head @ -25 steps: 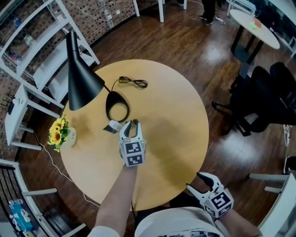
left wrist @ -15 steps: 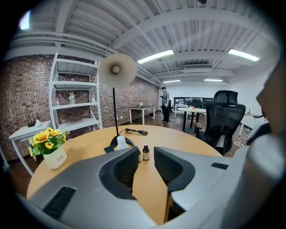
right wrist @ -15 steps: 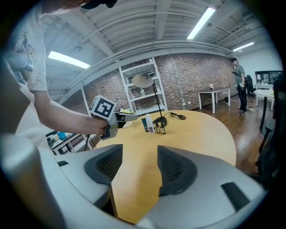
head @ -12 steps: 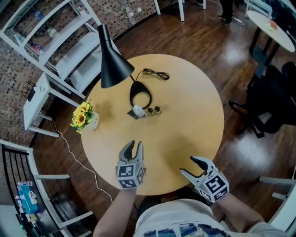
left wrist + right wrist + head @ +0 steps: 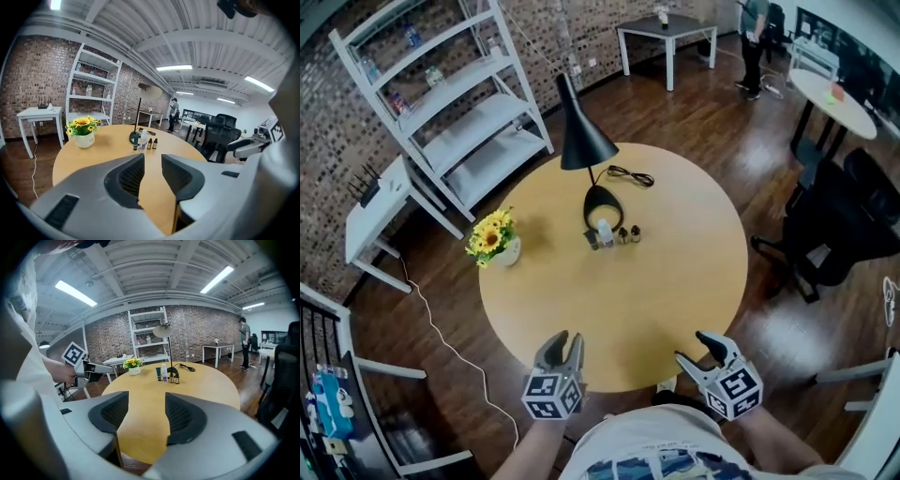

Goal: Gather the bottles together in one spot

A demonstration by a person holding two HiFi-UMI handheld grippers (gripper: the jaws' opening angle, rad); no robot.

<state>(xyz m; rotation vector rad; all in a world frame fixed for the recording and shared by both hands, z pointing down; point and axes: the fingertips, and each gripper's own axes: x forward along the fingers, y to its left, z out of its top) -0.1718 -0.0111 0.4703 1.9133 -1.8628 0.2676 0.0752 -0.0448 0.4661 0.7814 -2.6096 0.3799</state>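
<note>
Bottles (image 5: 614,234) grouped table (image 5: 675,281) ctr, off edges

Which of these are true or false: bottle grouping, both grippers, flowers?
1. The bottles stand grouped by the lamp base. True.
2. The left gripper holds a bottle. False: its jaws are apart with nothing between them.
3. In the head view the flowers sit on the table left of the bottles. True.
4. The right gripper hovers over the bottles. False: it is at the table's near edge, far from them, and open.
</note>
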